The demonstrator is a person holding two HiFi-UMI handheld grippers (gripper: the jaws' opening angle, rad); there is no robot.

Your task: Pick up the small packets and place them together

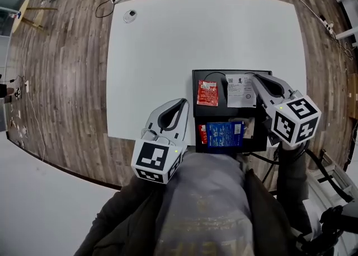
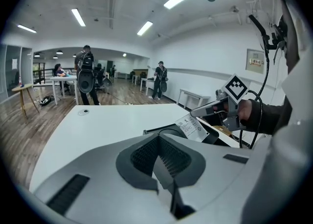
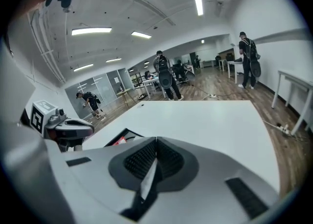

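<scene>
Jaws, right: right gripper [image 1: 255,80] clenched on white printed packet [image 1: 240,90], pinched near its far right corner; packet shows edge-on between the jaws in the right gripper view.
Jaws, left: left gripper [image 1: 183,102] closed together, nothing between; held over near edge of worktop [image 1: 207,31], just left of black tray [image 1: 232,71].
Packet location: over tray's far half, just beside red packet [image 1: 208,93]; contact with tray floor not readable.
Other packets: blue packet [image 1: 224,134] and small red packet [image 1: 202,133] in tray's near half.
Step, judged: placing white packet with the rest.
Next move, judged: lower flat beside red packet, then release without nudging neighbours.
Orientation: printed face up, sloping down from the jaws; long axis running away from the person, roughly parallel to red packet; blue packet's axis crosswise.
</scene>
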